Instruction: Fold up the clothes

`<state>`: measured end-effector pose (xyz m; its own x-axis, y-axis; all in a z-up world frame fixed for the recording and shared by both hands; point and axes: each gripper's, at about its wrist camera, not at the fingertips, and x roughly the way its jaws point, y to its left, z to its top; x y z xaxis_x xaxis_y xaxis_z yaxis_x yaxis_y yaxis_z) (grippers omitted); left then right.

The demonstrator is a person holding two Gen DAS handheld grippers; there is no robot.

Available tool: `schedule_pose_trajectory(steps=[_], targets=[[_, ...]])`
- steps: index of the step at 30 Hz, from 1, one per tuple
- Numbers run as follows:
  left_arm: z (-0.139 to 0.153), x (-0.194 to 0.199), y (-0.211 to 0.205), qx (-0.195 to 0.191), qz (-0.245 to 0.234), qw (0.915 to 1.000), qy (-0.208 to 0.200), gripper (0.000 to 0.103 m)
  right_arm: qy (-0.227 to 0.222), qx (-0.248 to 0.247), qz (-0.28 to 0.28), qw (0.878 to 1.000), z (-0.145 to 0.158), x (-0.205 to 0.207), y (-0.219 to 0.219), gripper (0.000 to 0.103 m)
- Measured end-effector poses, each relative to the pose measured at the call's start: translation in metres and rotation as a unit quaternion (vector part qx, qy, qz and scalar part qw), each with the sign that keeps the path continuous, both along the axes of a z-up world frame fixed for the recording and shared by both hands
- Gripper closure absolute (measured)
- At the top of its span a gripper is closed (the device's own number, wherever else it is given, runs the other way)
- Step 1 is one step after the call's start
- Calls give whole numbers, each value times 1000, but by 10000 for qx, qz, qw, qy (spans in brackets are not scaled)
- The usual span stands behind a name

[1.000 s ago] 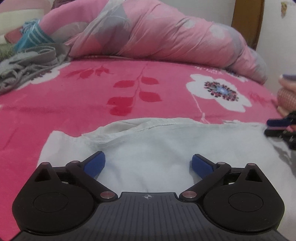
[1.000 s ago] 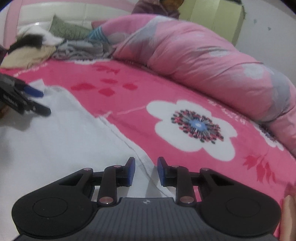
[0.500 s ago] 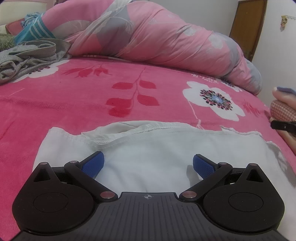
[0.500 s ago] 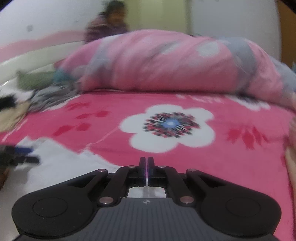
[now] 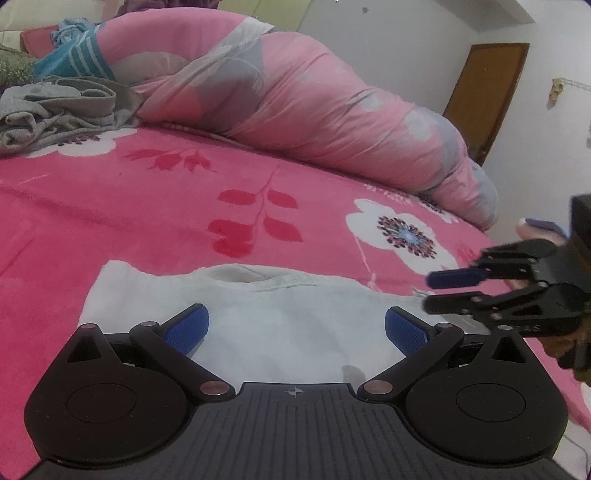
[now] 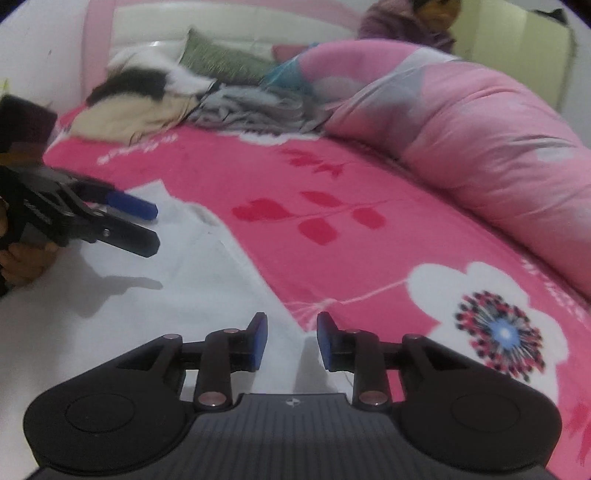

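Observation:
A white garment [image 5: 277,317] lies flat on the pink flowered bed sheet [image 5: 147,206]. My left gripper [image 5: 295,325] hovers over its near part, jaws wide open and nothing between them; it shows at the left of the right wrist view as the left gripper [image 6: 149,227]. My right gripper [image 6: 291,325] sits at the garment's [image 6: 147,314] right edge. Its jaws are opening, and the cloth's edge lies under the gap, not pinched. In the left wrist view the right gripper [image 5: 434,291] comes in from the right.
A rolled pink duvet [image 5: 314,110] runs along the far side of the bed. A grey clothes pile [image 5: 62,107] and pillows [image 6: 229,62] lie at the head end. A person [image 6: 406,22] sits behind the duvet. A brown door [image 5: 484,99] stands at the right.
My right gripper shut, swung away, then came back over the garment's right edge with its jaws parted again. The left gripper stayed open and only tilted a little.

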<state>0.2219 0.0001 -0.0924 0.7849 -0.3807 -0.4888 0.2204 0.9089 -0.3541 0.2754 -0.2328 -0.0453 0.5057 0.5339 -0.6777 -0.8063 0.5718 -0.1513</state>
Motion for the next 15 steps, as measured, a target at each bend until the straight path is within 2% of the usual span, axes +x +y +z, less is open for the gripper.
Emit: schedule_pose_trajectory(steps=[5,12,14,15], targets=[[0,-1,1,-38,-55,10000,6,0,110,302,-137,9994,9,-1,-9,73],[0,-4,-6,153,-62,9998,-97,0,60,-120,320,9994,-10,-2,13,79],[-1,-3,-6,158,-56,9998,-67,0,83,-214,420,9989,-16,1,19,84],[-1,-2,-5,144,-48,9999,-54,0,100,-287,471,9984,-20,1,21,95]])
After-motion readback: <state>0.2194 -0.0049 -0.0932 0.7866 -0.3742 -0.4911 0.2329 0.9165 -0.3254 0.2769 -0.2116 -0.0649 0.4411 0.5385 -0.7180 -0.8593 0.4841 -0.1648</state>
